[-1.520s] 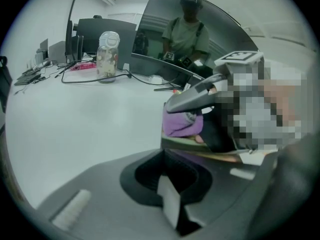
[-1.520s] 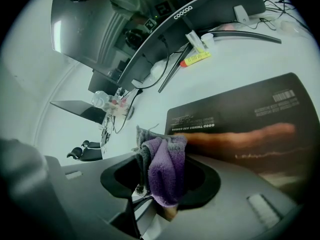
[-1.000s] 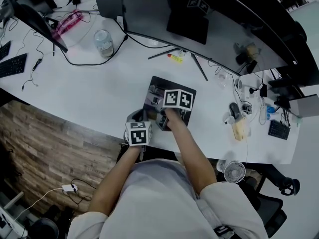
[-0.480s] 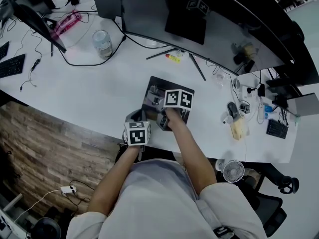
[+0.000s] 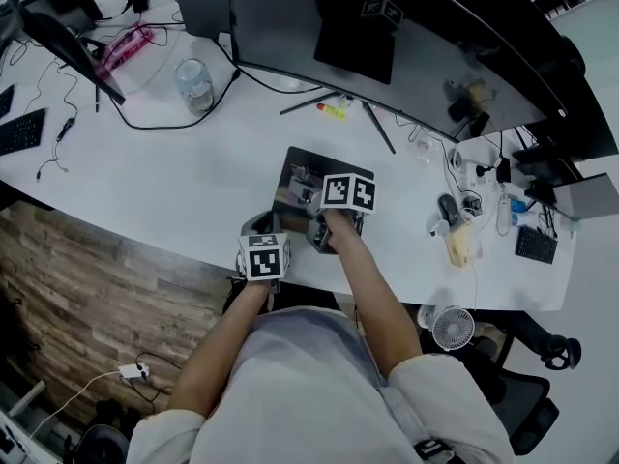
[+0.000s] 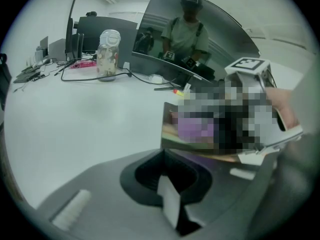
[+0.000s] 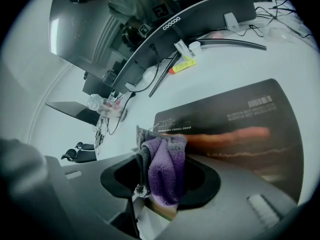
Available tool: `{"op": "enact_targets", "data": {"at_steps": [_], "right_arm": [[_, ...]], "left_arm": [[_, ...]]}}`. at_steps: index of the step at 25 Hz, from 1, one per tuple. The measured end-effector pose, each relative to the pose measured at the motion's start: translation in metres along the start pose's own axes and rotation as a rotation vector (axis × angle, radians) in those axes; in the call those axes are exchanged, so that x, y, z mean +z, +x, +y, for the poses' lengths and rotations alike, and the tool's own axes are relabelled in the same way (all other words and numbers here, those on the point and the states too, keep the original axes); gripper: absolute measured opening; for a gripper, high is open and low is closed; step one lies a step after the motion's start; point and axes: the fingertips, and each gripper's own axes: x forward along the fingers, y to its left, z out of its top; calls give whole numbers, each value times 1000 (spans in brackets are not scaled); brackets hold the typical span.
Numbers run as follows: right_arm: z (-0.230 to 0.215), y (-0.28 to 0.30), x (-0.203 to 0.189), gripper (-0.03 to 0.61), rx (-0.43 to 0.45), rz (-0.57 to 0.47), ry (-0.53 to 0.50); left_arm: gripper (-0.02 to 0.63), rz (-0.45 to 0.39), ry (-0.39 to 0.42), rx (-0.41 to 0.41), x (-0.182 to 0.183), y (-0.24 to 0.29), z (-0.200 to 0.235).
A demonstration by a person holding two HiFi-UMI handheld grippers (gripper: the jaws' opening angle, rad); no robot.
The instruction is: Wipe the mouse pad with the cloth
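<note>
Mouse pad: a dark rectangular mouse pad with an orange streak print [image 7: 235, 119] is lying flat on the white desk [image 5: 174, 172] near its front edge, its lettered far edge facing the curved monitor [image 5: 290, 17]; its long axis is running across the right gripper view.
Cloth: a bunched purple and grey cloth [image 7: 167, 166] is pointing forward, touching the pad's near left part.
Right gripper [image 7: 162, 186]: its jaws are clamping the cloth.
Left gripper [image 6: 175, 209]: it is resting just left of the pad, jaws drawn together on nothing.
</note>
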Motion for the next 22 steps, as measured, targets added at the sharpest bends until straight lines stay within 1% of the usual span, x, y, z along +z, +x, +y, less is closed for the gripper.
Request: {"op": "enact_targets", "data": {"at_steps": [13, 22], "right_arm": [[-19, -16, -1, 199, -23, -4, -2], [-33, -27, -2, 199, -18, -4, 8]], "left_arm": [[0, 0, -2, -6, 1, 0, -2], [0, 0, -10, -15, 0, 0, -2]]}}
